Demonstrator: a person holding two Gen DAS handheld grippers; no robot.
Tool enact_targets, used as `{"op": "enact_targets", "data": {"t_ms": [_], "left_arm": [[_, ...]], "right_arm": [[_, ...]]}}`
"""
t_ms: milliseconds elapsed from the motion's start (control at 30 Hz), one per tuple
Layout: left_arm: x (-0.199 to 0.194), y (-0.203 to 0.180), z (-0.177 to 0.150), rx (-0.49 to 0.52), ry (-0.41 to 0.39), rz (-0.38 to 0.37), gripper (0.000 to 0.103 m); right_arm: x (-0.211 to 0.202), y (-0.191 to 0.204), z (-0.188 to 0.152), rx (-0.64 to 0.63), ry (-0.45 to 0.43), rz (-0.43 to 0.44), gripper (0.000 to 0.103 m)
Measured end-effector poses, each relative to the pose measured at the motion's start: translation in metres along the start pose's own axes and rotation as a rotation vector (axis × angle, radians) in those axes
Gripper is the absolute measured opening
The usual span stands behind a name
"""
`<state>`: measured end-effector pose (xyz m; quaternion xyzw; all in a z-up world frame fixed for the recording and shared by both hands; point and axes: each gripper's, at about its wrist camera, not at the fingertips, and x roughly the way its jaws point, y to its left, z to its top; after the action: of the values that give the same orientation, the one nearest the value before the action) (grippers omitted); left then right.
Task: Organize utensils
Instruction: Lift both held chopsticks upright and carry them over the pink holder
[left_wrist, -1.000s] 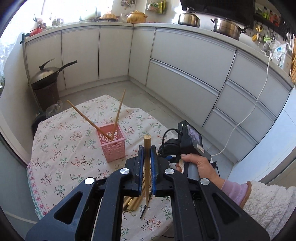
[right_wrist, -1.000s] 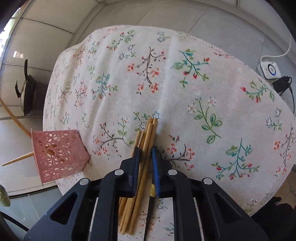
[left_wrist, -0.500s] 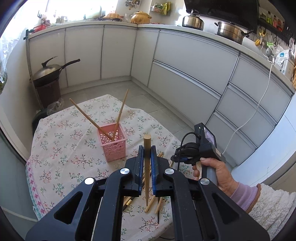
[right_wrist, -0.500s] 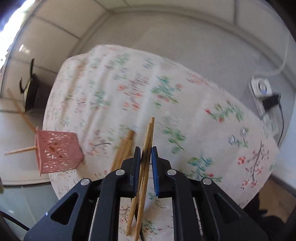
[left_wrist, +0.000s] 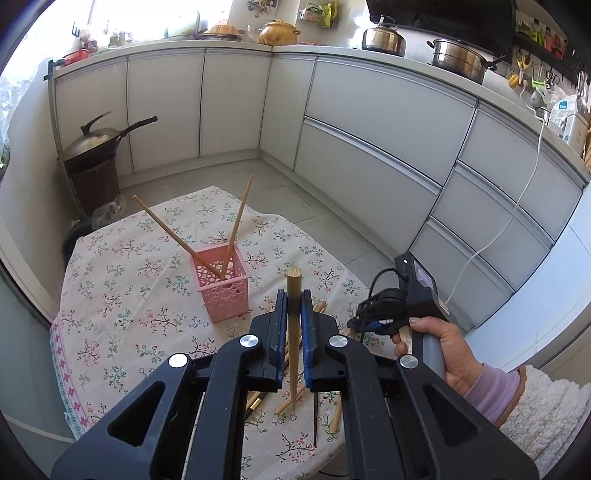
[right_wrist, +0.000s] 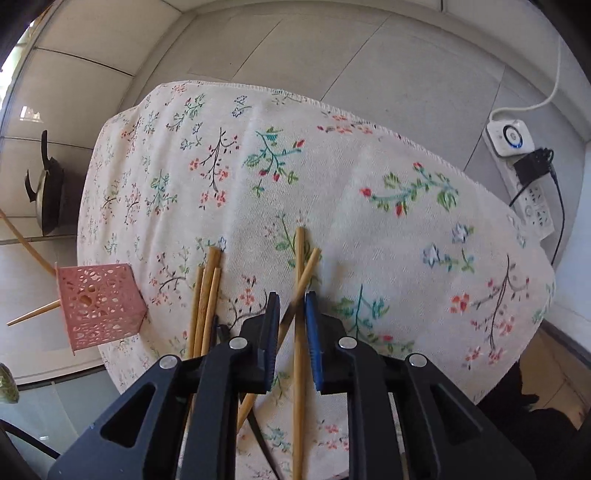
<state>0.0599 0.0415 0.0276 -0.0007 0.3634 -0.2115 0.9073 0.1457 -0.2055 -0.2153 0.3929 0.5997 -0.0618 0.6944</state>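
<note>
Pink basket (left_wrist: 222, 286) stands left on the flowered cloth (left_wrist: 122, 295), two chopsticks leaning in it. My left gripper (left_wrist: 294, 334) pinches one chopstick (left_wrist: 294, 332) upright. My right gripper (right_wrist: 291, 332) is opening; two crossed chopsticks (right_wrist: 300, 295) lie between its jaws, unpressed.

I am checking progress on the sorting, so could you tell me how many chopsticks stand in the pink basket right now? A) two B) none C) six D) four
A: the left wrist view shows two chopsticks leaning apart out of the pink basket, while a third is clamped in the left gripper and the rest lie on the tablecloth.
</note>
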Motion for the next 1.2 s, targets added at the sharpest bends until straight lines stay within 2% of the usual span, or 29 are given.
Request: {"op": "enact_targets", "data": {"t_ms": [200,333,467,533,633,933,1200], "left_arm": [[-0.002,0.001,0.001,-0.002,-0.012,-0.005,0.007],[-0.002,0.002,0.0,-0.004,-0.01,-0.002,0.007],[0.001,0.001,-0.001,0.002,-0.003,0.001,0.007],[0.002,0.001,-0.001,0.003,0.002,0.004,0.007],[0.002,0.004,0.0,-0.005,0.002,0.008,0.007],[-0.013,0.01,0.002,-0.031,-0.057,0.039,0.007],[-0.036,0.022,0.009,-0.076,-0.141,0.095,0.007]], "right_arm": [[-0.019,-0.003,-0.015,-0.018,-0.032,0.016,0.016],[-0.023,-0.004,-0.006,-0.018,-0.084,-0.028,0.017],[-0.006,-0.014,0.006,0.047,-0.051,-0.027,0.017],[-0.004,-0.015,0.01,0.06,-0.063,-0.021,0.011],[-0.013,-0.011,0.011,0.032,-0.137,-0.01,0.006],[-0.065,0.022,-0.014,-0.111,-0.253,0.126,0.005],[-0.141,0.068,-0.068,-0.342,-0.386,0.235,0.005]]}}
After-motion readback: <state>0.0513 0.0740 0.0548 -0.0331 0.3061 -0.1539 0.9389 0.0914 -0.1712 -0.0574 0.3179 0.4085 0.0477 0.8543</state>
